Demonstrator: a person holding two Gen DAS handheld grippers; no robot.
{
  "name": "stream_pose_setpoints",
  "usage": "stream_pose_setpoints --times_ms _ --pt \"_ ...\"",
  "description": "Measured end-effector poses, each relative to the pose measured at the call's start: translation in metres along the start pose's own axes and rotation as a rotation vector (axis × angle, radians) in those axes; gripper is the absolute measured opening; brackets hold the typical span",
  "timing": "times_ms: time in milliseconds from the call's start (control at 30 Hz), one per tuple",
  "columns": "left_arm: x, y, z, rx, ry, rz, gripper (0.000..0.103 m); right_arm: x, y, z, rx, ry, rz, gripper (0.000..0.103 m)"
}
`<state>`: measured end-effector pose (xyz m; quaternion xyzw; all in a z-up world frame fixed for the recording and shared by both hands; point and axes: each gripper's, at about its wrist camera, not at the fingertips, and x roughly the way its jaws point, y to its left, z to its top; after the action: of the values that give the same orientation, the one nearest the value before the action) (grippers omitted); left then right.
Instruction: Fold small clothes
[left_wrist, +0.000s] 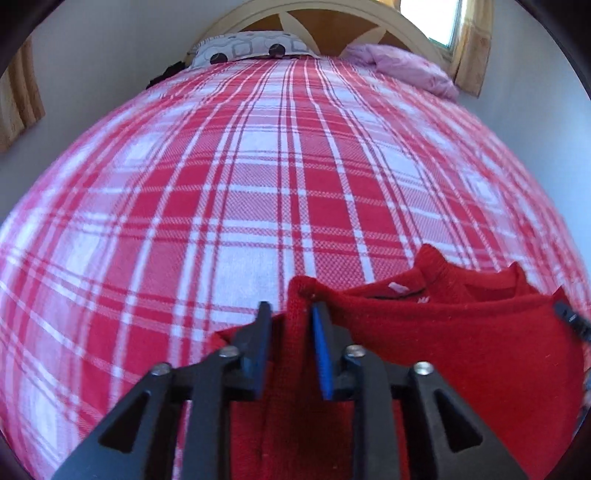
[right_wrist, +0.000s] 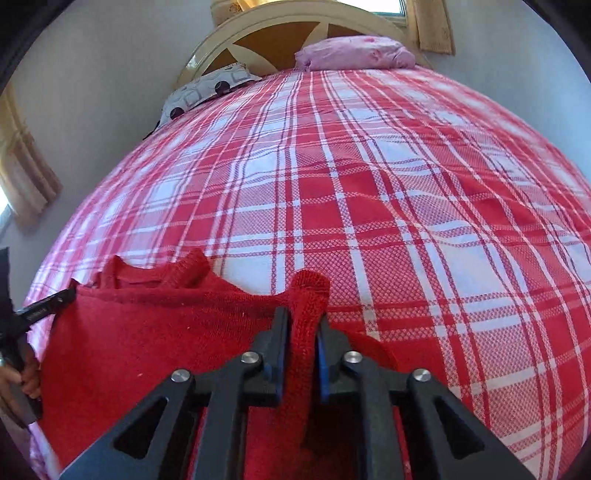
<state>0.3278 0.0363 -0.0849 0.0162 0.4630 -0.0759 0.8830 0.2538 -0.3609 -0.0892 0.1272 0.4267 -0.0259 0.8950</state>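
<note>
A small red knit sweater (left_wrist: 461, 332) is held up over the near part of the bed, its neck opening and white label showing at the top. My left gripper (left_wrist: 290, 310) is shut on the sweater's left edge, a fold of knit standing between its fingers. My right gripper (right_wrist: 303, 314) is shut on the sweater (right_wrist: 147, 332) at its right edge. The right gripper's tip shows at the far right of the left wrist view (left_wrist: 570, 319); the left gripper's tip shows at the far left of the right wrist view (right_wrist: 44, 306). The sweater hangs stretched between them.
A bed with a red and white plaid cover (left_wrist: 258, 166) fills both views. A patterned pillow (left_wrist: 251, 50) and a pink bundle of cloth (left_wrist: 402, 64) lie at the wooden headboard (right_wrist: 295, 33). Curtains and a window stand beside the bed.
</note>
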Motion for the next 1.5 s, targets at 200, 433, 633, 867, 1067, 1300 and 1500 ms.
stream_pose_setpoints --times_ms 200,433,633,867,1067,1300,1500 --pt "-0.065 0.023 -0.004 -0.004 -0.128 0.044 0.07 -0.097 -0.002 -0.023 0.009 -0.246 -0.059 0.016" --pt "-0.105 0.014 -0.062 0.005 -0.156 -0.027 0.07 -0.124 0.058 -0.104 -0.12 -0.183 0.106 0.016" --pt "-0.107 -0.005 -0.116 0.049 -0.145 0.022 0.07 -0.099 0.047 -0.152 -0.029 -0.114 0.091 0.016" --pt "-0.093 0.015 -0.143 -0.046 -0.073 0.006 0.073 -0.11 0.045 -0.167 -0.003 -0.159 0.1 0.016" --pt "-0.12 0.027 -0.146 -0.056 -0.123 0.067 0.081 -0.152 0.073 -0.173 -0.097 -0.231 0.122 0.016" --pt "-0.105 0.019 -0.15 -0.072 -0.067 0.116 0.089 -0.118 0.087 -0.188 -0.109 -0.118 0.096 0.016" --pt "-0.102 0.018 -0.158 -0.063 -0.043 0.142 0.089 -0.124 0.078 -0.19 -0.055 -0.132 0.131 0.016"
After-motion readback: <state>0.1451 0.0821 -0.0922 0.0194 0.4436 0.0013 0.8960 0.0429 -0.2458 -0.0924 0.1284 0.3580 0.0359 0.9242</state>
